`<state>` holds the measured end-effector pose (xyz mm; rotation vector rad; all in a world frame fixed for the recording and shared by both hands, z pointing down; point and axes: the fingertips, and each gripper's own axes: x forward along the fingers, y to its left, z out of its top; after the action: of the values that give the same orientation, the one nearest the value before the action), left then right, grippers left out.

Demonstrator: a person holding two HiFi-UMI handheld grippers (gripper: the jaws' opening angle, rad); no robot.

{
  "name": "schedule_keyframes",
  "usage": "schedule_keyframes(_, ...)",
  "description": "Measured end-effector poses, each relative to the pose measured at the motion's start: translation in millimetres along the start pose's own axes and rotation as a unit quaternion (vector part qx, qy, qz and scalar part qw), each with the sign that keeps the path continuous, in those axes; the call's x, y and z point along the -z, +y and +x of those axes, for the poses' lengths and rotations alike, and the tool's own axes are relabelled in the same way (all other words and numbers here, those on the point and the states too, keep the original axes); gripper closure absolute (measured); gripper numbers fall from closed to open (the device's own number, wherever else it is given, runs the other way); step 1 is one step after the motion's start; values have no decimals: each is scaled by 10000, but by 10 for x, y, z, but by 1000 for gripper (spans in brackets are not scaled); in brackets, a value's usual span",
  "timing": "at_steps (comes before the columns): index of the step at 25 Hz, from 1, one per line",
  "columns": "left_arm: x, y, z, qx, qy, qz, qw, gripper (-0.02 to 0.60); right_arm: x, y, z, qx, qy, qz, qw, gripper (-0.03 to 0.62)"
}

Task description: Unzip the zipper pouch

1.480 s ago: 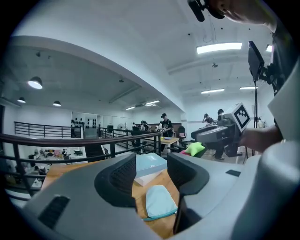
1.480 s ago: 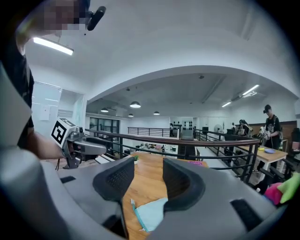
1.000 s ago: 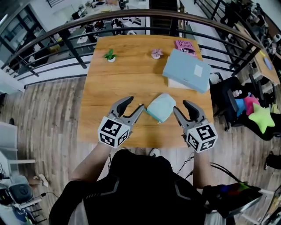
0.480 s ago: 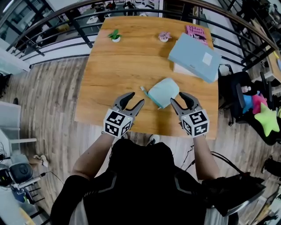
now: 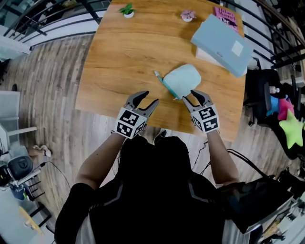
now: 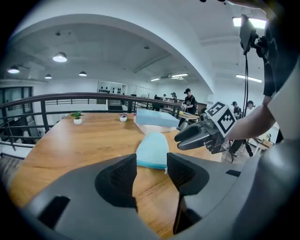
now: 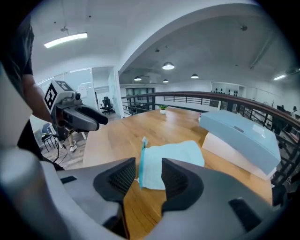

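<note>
The light teal zipper pouch [image 5: 183,80] lies flat near the table's front edge, with its darker zipper [image 5: 167,86] along its left side. My right gripper [image 5: 189,96] sits just short of the pouch's near corner. Its jaws are closing, but the pads touch nothing. In the right gripper view the pouch [image 7: 171,159] and its zipper [image 7: 141,159] lie just ahead of the right gripper [image 7: 148,171]. My left gripper [image 5: 149,98] hovers open at the table edge, left of the pouch. In the left gripper view the pouch [image 6: 152,149] lies beyond the left gripper [image 6: 151,164].
A pale blue box [image 5: 221,38] rests on a pink book [image 5: 228,13] at the back right of the wooden table [image 5: 128,57]. A small potted plant [image 5: 127,9] and a pink ornament [image 5: 187,15] stand at the far edge. Right of the table is a chair with plush toys [image 5: 290,127].
My right gripper has come forward to the pouch's near corner. The left gripper now sits farther from the pouch, at the table's front edge. The head view has tilted further down.
</note>
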<state>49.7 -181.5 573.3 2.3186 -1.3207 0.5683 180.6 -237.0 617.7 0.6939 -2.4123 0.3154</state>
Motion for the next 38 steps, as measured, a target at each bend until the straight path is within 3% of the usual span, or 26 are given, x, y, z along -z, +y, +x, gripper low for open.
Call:
schedule_keyframes(9,346,-18,50,-139,228,-411,9988,365,624,197,466,-418,837,-516,9943,431)
schedule_keyframes(13,413,21,-3,-232,274,-503,9981,367,732,246,557,-482,973,-753,9912,447)
schedule_keyframes(19,423,63,-71,-275,308,-532,9977,367,769,229,632,-460,1014,-609,9919,499)
schedule_keyframes(28,369,16,-121,-107,317,-382,9987,367,675,279,616,-578,936,-131,9938,536)
schedule_keyframes(38,-90,110,-202,362,-2,221,9991,370,-64,315,282,-386,228,720,9964,540)
